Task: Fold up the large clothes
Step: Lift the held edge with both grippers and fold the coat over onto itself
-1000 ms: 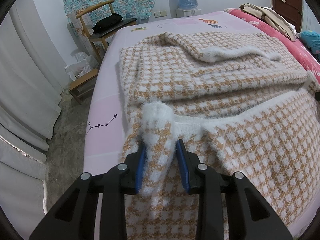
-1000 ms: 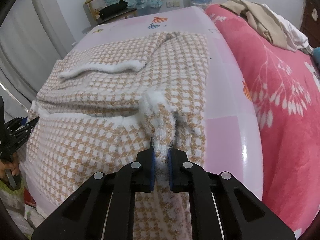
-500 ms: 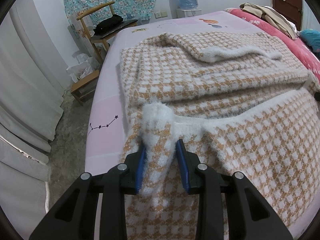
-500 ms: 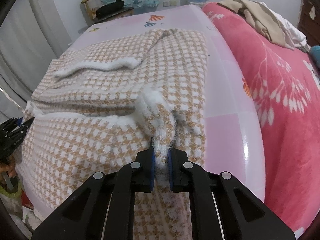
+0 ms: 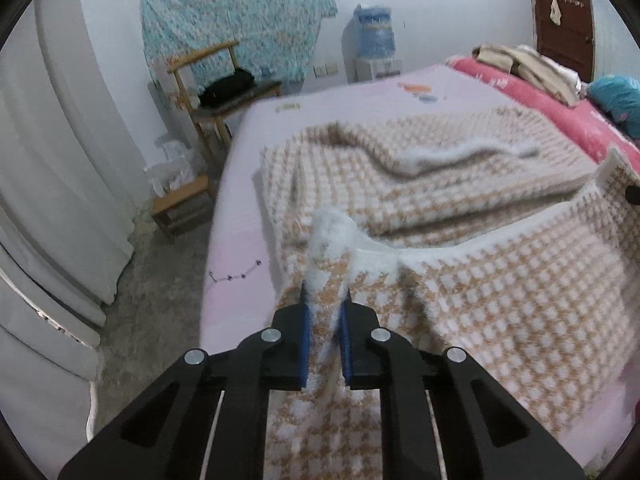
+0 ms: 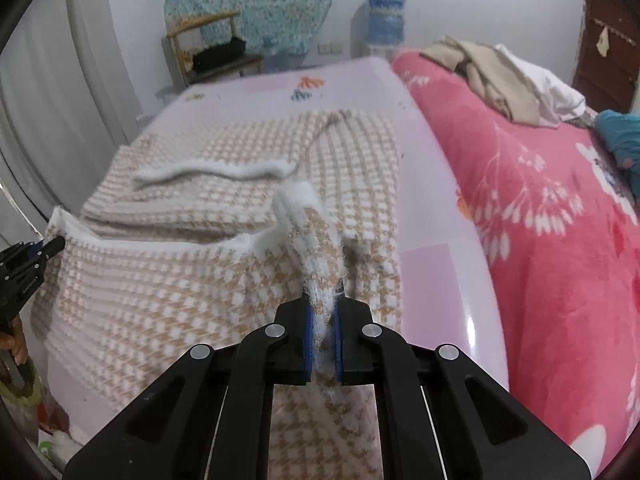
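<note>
A large tan-and-white houndstooth knit garment with fluffy white trim lies partly folded on the pink bed sheet. My left gripper has the near left corner of its hem between the blue pads, and its jaws are closing on the cloth. In the right wrist view the same garment spreads to the left, and my right gripper is shut on the near right corner of the hem. Both corners are lifted, with the hem stretched between them above the bed. The left gripper's tip shows at the far left.
A red floral blanket covers the bed's right half, with beige clothes piled at its far end. A wooden chair with a black bag, a low stool and white curtains stand left of the bed. A water dispenser is by the wall.
Both grippers have risen and drawn the hem corners up with them. The left jaws have narrowed onto the cloth. The near part of the garment now hangs lifted off the bed.
</note>
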`<state>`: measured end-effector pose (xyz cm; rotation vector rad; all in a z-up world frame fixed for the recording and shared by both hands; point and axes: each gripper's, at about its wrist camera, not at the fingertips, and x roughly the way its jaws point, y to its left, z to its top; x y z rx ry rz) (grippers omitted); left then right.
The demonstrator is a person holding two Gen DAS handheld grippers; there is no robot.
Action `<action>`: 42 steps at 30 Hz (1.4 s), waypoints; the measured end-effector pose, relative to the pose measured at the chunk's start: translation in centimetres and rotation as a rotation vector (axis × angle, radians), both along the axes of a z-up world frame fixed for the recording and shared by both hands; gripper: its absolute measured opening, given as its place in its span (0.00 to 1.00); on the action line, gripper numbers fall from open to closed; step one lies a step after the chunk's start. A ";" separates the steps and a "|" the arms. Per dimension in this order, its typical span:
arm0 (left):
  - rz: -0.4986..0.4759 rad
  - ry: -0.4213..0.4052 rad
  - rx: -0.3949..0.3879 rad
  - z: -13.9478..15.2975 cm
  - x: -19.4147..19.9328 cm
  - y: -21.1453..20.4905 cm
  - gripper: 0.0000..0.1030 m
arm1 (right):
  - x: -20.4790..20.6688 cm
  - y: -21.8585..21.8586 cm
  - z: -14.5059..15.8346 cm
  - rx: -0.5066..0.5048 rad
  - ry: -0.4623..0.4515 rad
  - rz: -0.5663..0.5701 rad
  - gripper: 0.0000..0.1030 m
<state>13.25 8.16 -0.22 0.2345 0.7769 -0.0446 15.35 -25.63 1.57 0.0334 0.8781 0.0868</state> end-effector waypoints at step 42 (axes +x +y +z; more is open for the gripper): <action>0.200 0.260 -0.803 -0.8 28.7 11.5 0.56 | 26.6 -13.9 -4.9 0.701 0.124 -0.127 0.63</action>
